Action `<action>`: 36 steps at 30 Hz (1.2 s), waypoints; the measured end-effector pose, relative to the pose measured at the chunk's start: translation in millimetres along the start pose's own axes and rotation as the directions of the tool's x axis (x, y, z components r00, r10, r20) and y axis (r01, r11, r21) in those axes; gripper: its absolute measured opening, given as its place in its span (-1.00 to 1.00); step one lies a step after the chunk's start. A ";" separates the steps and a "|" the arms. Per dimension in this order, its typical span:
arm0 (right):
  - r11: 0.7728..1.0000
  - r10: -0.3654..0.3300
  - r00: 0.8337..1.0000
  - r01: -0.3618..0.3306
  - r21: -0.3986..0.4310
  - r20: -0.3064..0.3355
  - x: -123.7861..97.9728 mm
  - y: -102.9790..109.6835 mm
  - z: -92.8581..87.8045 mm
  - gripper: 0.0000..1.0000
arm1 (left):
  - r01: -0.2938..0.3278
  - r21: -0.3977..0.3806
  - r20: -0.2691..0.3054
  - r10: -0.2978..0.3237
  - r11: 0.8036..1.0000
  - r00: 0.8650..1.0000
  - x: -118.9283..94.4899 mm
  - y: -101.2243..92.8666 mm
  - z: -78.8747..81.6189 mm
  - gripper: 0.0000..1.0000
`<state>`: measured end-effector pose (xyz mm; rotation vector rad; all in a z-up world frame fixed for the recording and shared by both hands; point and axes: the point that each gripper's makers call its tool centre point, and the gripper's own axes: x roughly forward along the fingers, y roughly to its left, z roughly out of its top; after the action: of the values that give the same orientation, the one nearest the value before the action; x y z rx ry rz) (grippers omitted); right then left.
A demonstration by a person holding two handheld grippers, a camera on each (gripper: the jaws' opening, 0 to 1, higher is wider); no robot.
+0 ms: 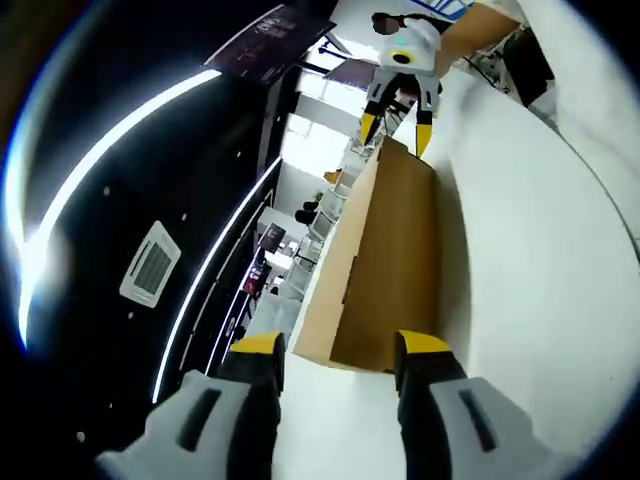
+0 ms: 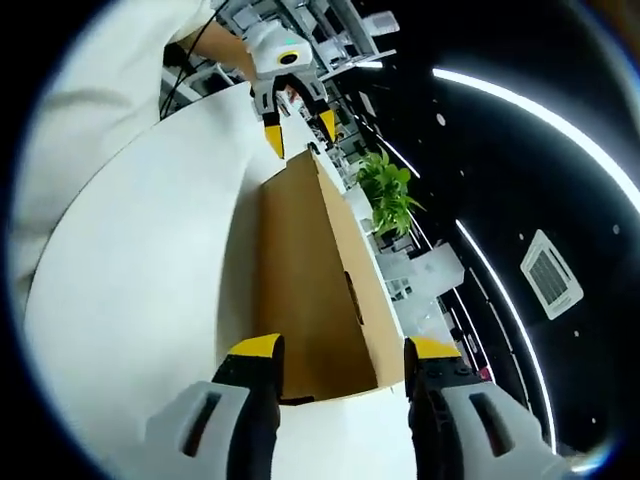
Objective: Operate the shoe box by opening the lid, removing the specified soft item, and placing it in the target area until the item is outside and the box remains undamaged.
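Shoe box [image 1: 385, 260] lies on the white counter [image 1: 540, 260], lid on as far as I can tell, no soft item visible. My left tongs [image 1: 342, 352] are spread wide, straddling the near end of the box at 6 o'clock. My right tongs [image 2: 340, 352] are wide too, at the opposite end, showing at 12 o'clock in the left gripper view. My read: nothing done yet; opening, removal and placing all remain.
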<state>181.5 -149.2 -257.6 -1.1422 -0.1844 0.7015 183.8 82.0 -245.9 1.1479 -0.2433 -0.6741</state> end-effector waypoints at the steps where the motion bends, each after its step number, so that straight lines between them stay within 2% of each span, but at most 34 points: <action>1: 1.000 0.001 1.000 -0.001 -0.007 0.001 0.3 0.2 0.0 -0.04 | 0.001 -0.002 -0.003 -0.001 1.000 1.000 1.1 -1.0 -0.5 -0.11; 6: 1.000 0.007 1.000 -0.007 -0.008 -0.001 1.3 2.3 -2.6 -0.06 | -0.009 0.004 -0.017 0.009 1.000 1.000 4.9 -3.3 -6.6 -0.28; 10: 1.000 0.004 1.000 -0.004 -0.002 0.001 1.8 1.9 -2.9 -0.09 | -0.005 0.011 -0.009 0.005 1.000 1.000 5.0 -3.6 -4.0 -0.28; 18: 0.999 -0.001 1.000 0.000 -0.052 -0.021 4.2 4.1 -7.6 -0.19 | -0.003 0.045 -0.024 0.004 0.999 1.000 7.1 -4.0 -4.9 -0.24; 21: 0.998 -0.009 1.000 0.007 -0.062 -0.026 4.3 2.8 -10.6 -0.26 | -0.007 0.108 -0.048 0.013 0.994 0.999 9.4 -4.0 -5.9 -0.24; 23: 0.999 -0.007 0.999 0.006 -0.048 -0.032 4.2 2.0 -11.7 -0.23 | 0.001 0.119 -0.048 0.004 0.993 0.999 11.2 -7.5 -3.8 -0.25; 25: 0.999 0.010 1.000 -0.011 -0.041 -0.022 4.4 4.4 -10.7 -0.23 | 0.008 0.171 -0.062 0.003 0.985 0.998 11.7 -9.9 -5.9 -0.25; 29: 0.995 0.002 0.999 -0.006 -0.101 -0.044 5.0 5.5 -14.4 -0.30 | 0.018 0.167 -0.058 -0.008 0.986 0.998 13.3 -15.1 -6.5 -0.28; 31: 0.994 0.000 0.999 -0.004 -0.105 -0.045 5.1 4.6 -11.8 -0.32 | 0.006 0.215 -0.085 0.013 0.977 0.996 12.9 -12.9 -12.2 -0.36; 36: 0.993 0.002 0.999 -0.007 -0.117 -0.046 5.3 3.9 -8.3 -0.33 | 0.014 0.180 -0.100 0.005 0.984 0.995 11.9 -12.9 -17.0 -0.40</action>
<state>187.8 -151.5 -265.7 -1.2699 -0.1861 0.6745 197.0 84.6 -266.3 1.3528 -0.2199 -0.6054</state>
